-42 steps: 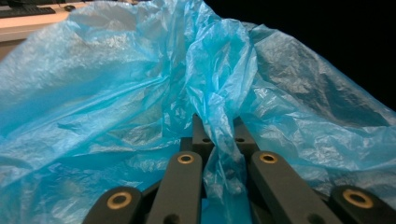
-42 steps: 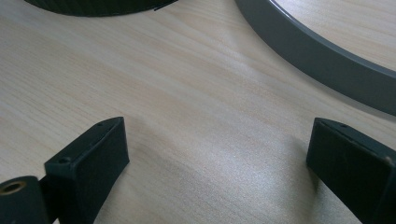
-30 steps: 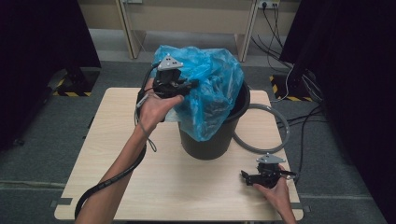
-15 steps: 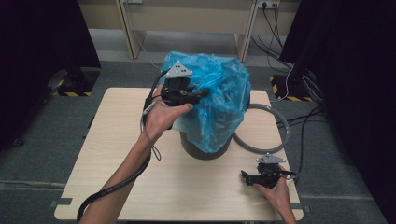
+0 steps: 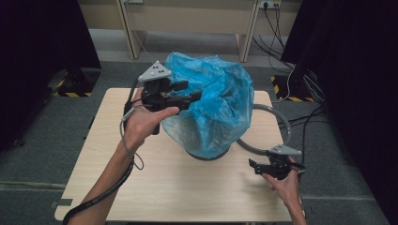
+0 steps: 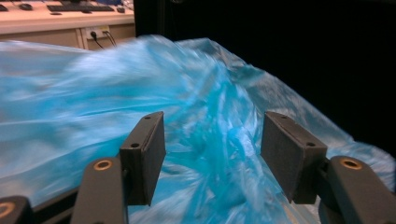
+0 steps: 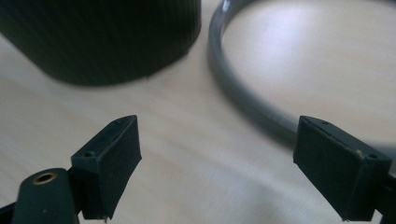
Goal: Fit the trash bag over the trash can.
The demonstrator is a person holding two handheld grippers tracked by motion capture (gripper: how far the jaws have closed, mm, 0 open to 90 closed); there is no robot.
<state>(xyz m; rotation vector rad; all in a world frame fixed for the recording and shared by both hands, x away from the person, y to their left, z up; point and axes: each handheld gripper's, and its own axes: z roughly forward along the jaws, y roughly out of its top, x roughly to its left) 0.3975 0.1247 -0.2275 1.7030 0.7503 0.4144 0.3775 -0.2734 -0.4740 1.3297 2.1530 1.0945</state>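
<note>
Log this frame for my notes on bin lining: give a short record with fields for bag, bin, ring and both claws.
bag: blue plastic bag draped over the bin, covering most of it
bin: black bin on the table
ring: grey ring flat on the table, right of the bin
left claw: at the bag, jaws just opened, no grip
right claw: open, low beside the ring

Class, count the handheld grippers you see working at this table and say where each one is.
2. The left gripper is up against the blue bag over the bin; the right gripper is near the table's right edge by the grey ring.
</note>
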